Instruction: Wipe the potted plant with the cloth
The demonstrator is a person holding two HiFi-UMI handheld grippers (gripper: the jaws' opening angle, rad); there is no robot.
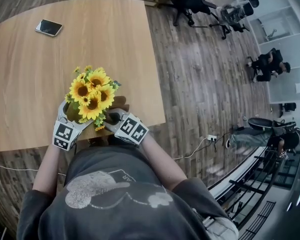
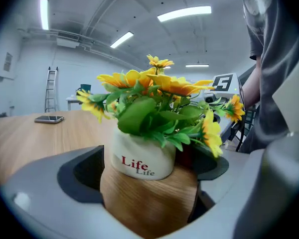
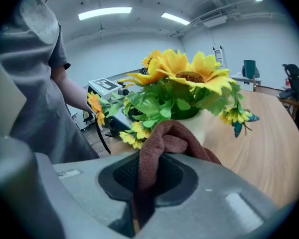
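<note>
The potted plant, yellow sunflowers [image 1: 91,93] in a pot with a white "Life" top and wood-look base [image 2: 144,176], stands near the table's front edge. My left gripper [image 1: 66,118] is at the pot's left side, and in the left gripper view its jaws [image 2: 147,172] are shut on the pot's base. My right gripper [image 1: 115,118] is at the pot's right side. It [image 3: 149,180] pinches a brown cloth [image 3: 164,141], whose bunched end lies against the white pot [image 3: 205,127] under the flowers [image 3: 189,76].
A phone [image 1: 49,27] lies far back left on the wooden table [image 1: 90,39]. The table's right edge drops to a wood floor with office chairs [image 1: 190,1] and a white cable [image 1: 195,151]. A person [image 1: 262,134] is at the far right.
</note>
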